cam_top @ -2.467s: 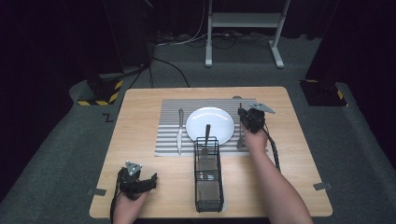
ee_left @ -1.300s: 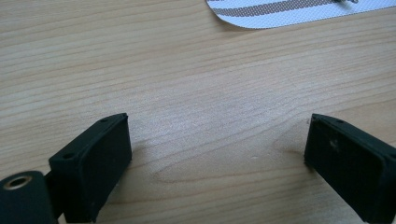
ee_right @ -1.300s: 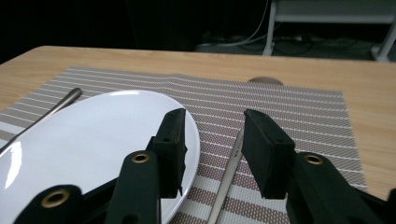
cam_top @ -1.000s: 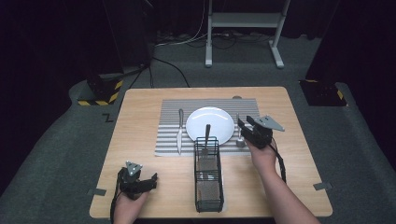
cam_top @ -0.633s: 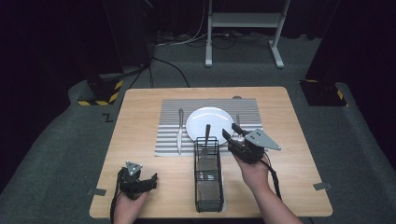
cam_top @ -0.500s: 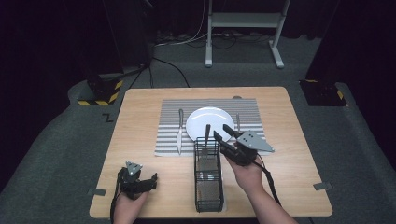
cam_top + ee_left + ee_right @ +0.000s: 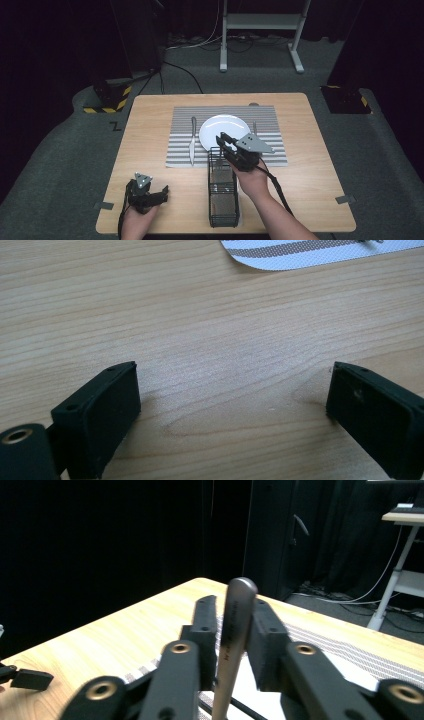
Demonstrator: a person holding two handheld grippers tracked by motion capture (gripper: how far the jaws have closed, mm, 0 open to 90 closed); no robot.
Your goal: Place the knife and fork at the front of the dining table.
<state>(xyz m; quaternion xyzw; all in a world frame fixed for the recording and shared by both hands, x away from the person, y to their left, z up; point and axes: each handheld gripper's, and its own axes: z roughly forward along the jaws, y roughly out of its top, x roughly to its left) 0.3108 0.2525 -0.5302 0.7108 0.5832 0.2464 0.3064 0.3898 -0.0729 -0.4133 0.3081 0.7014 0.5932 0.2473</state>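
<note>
A black wire caddy stands on the wooden tabletop, its far end touching the near edge of a striped placemat. Its long narrow compartment looks bare apart from the wood seen through the mesh — no utensil lies along its floor that can be made out. At the caddy's far end the right gripper hovers with its jaws pinching the handle of a metal utensil, which stands nearly upright between them; the rounded handle tip rises above the jaws in the right gripper view, and the lower end is hidden, so whether it reaches into the caddy cannot be told.

On the placemat sits a white plate, nothing on it, with a knife lying to its left and another utensil just beside its right rim.

The left gripper rests low at the tabletop's near left corner — its jaws spread wide over bare wood, holding nothing.
</note>
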